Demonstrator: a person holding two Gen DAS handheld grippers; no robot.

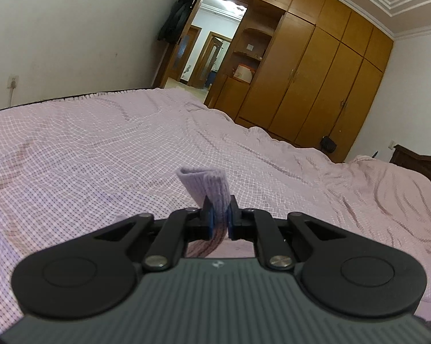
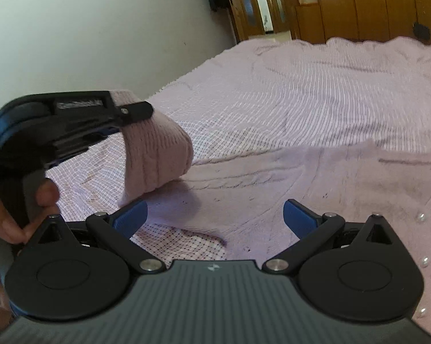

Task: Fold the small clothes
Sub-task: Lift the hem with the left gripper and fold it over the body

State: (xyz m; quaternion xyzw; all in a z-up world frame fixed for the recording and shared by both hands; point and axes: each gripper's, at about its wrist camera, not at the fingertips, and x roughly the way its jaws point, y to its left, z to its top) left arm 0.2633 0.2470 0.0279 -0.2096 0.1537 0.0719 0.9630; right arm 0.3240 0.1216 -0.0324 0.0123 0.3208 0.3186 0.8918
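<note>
A small pale lilac knit cardigan (image 2: pixel 315 183) with pearl buttons (image 2: pixel 424 259) lies on the bed. My left gripper (image 1: pixel 218 215) is shut on its ribbed sleeve cuff (image 1: pixel 206 185), which sticks up between the pads. In the right wrist view the left gripper (image 2: pixel 123 114) holds that sleeve (image 2: pixel 158 154) lifted above the bed at the left. My right gripper (image 2: pixel 215 218) is open and empty, low over the cardigan's body, with its blue pads (image 2: pixel 131 219) wide apart.
The bed is covered by a pink checked sheet (image 1: pixel 100 149). A white wall (image 1: pixel 72 28) runs along its far side. Wooden wardrobes (image 1: pixel 315 71) and an open doorway (image 1: pixel 212 46) stand beyond the bed's end.
</note>
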